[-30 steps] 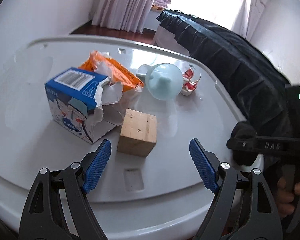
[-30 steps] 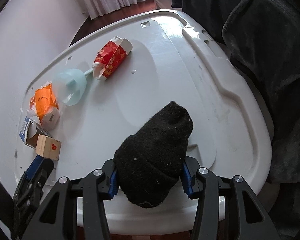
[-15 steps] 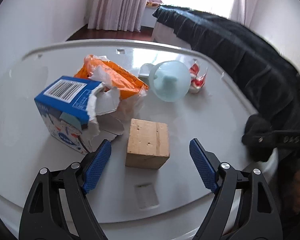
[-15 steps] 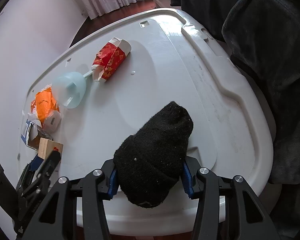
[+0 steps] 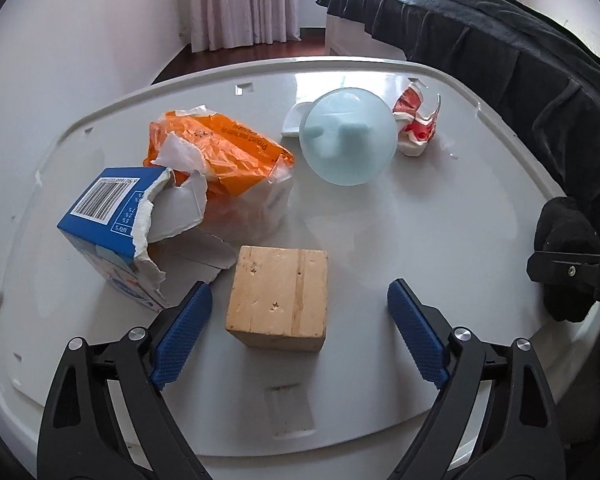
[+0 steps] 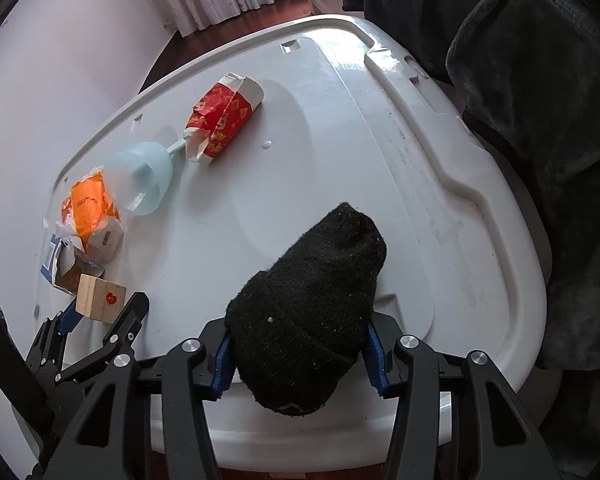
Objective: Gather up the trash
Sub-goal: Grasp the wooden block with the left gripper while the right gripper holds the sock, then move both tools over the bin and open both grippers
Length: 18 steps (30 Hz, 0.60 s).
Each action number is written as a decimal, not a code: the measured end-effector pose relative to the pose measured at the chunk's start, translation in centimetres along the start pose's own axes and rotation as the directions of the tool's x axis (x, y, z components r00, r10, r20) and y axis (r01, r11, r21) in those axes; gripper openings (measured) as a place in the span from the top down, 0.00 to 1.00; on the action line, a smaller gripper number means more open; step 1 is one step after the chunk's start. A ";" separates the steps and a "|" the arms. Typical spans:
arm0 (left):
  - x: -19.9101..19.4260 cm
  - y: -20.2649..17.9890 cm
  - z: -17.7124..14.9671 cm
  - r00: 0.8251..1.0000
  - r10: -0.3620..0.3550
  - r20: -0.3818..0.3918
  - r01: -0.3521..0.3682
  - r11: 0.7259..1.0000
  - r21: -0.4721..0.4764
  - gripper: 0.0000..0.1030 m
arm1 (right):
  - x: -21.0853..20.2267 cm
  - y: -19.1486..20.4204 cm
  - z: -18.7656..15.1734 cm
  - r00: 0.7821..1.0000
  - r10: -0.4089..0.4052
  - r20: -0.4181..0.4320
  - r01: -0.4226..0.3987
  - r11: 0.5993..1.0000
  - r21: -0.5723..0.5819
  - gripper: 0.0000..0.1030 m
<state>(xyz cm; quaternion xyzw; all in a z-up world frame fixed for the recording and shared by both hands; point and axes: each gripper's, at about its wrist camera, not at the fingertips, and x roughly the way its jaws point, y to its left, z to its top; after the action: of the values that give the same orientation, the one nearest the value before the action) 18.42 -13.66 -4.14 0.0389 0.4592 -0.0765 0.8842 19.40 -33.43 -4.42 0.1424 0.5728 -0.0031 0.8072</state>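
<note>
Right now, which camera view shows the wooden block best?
The left wrist view: the wooden block sits large and sharp between the open left gripper fingers. The right wrist view shows it small near the edge, but reveals a red heart on one side.

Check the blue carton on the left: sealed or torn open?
Torn open. The blue carton has a ragged white edge where its end is ripped away, with loose flaps hanging and its inside exposed. Whether anything is inside, cannot tell.
</note>
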 end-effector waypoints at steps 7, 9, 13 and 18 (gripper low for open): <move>-0.4 1.0 0.2 0.999 0.014 0.041 -0.013 0.999 -0.030 0.66 | -0.1 0.0 -0.1 1.000 -0.003 -0.001 0.003 1.000 -0.001 0.51; -0.4 0.8 0.2 0.998 0.045 0.046 -0.044 0.999 -0.027 0.66 | -0.1 0.0 -0.1 1.000 -0.004 -0.001 0.004 1.000 0.000 0.51; -0.2 0.3 0.4 0.995 0.083 0.054 -0.082 0.996 -0.018 0.66 | -0.2 -0.2 -0.1 1.000 0.002 -0.003 -0.002 1.000 0.004 0.51; -0.5 0.8 0.4 0.995 0.086 0.042 -0.085 0.996 -0.037 0.67 | -0.3 -0.1 -0.1 1.000 -0.009 0.008 0.009 1.000 0.008 0.52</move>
<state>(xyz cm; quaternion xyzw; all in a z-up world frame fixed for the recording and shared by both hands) 18.55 -12.86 -3.48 0.0412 0.4390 -0.0312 0.8970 19.17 -33.56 -4.18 0.1432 0.5704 -0.0097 0.8088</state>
